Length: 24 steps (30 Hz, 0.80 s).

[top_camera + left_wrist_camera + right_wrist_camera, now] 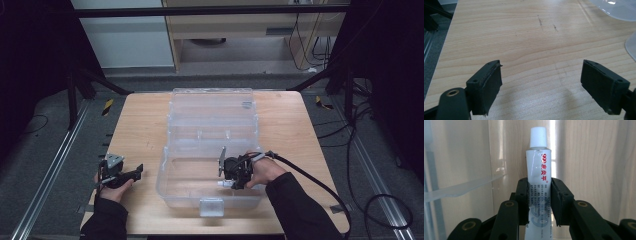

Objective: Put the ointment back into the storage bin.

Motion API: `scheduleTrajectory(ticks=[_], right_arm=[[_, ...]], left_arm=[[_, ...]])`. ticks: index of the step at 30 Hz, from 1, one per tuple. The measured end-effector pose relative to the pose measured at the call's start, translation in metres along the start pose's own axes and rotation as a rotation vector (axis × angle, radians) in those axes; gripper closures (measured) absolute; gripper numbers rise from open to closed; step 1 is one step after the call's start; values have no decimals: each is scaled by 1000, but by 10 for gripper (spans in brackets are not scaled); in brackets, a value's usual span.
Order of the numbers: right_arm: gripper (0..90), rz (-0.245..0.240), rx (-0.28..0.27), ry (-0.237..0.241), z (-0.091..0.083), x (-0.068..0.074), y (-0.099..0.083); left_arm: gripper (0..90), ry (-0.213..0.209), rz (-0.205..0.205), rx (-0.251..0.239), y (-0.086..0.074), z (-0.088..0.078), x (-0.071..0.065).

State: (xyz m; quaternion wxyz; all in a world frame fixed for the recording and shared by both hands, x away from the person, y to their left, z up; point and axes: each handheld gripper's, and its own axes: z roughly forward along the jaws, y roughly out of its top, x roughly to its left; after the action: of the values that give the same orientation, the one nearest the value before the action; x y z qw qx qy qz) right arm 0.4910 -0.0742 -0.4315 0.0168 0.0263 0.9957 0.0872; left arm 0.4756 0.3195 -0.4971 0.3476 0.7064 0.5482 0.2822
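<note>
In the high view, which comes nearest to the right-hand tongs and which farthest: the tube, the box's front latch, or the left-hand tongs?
1. Tube: clamped in the right tongs, inside the clear box.
2. Front latch: on the box's near wall, just below those tongs.
3. Left tongs: outside the box, over the table to its left.

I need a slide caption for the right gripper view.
Right claw grips a white-capped tube inside the clear box.
</note>
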Motion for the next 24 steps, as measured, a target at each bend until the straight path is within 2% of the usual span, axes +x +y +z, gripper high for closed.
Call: scheduleTrajectory(ticks=[1,2,3,5,9,10,16,21,24], right_arm=[[694,-16,-5,0,2,-1,-1],[694,-4,-2,-4,3,0,0],[694,-15,-4,-5,4,-1,-1],[694,1,3,2,7,0,-1],[694,-8,2,3,12,-2,-1],[693,9,8,2,13,-1,-1],[692,-15,18,-1,18,-2,-1],[690,12,36,-1,19,-1,0],[690,10,48,0,19,-1,0]], left_arm=[[165,0,0,1,0,0,0],[165,-1,1,1,0,0,0],[165,0,0,0,0,0,0],[165,0,0,0,0,0,0],[165,0,1,0,0,0,0],[165,0,1,1,0,0,0],[165,0,1,1,0,0,0],[165,0,1,1,0,0,0],[166,-1,1,1,0,0,0]])
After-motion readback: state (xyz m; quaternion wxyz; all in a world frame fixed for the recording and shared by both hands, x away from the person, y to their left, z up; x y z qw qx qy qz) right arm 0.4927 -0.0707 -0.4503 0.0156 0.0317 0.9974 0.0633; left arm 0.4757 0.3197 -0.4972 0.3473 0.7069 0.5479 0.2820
